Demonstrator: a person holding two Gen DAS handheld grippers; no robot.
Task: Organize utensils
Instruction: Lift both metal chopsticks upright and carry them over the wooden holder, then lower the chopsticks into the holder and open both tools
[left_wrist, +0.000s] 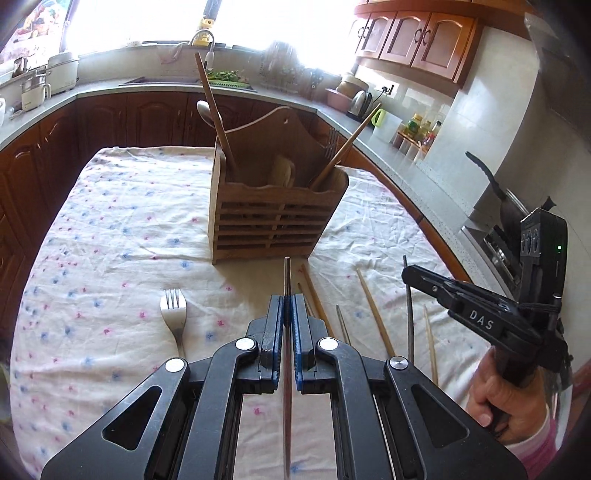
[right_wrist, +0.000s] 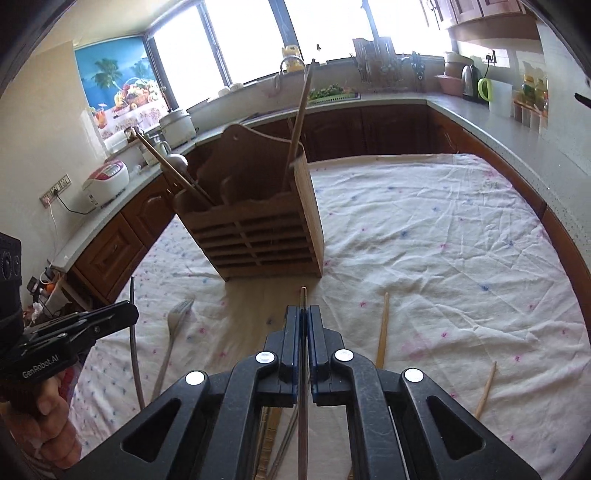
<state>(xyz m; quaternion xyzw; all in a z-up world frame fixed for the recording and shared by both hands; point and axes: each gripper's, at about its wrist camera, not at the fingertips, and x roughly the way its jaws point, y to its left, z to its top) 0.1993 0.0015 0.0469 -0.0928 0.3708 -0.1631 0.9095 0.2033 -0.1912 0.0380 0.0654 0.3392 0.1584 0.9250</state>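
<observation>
Blue-padded jaws of the left gripper (left_wrist: 288, 306) are clamped on a thin metal chopstick (left_wrist: 287, 280) whose tip points toward the wooden holder (left_wrist: 273, 210). In the right wrist view the right gripper (right_wrist: 303, 317) likewise pinches a slim chopstick (right_wrist: 303, 295), its end just short of the holder's slatted front.

Only the left view shows the whole fork (left_wrist: 173, 314), lying left of the jaws, and loose chopsticks (left_wrist: 375, 310) fanned on the cloth (left_wrist: 110, 221) to their right. It also shows the hand (left_wrist: 506, 402) gripping the right tool. The right view alone shows the bare stretch of cloth right of the holder, out to the table's far edge, with two wooden sticks (right_wrist: 382, 328) near the jaws.

The holder stands upright mid-table, already carrying a spoon (left_wrist: 207, 110) and long handles. Counters ring the table closely on three sides.
</observation>
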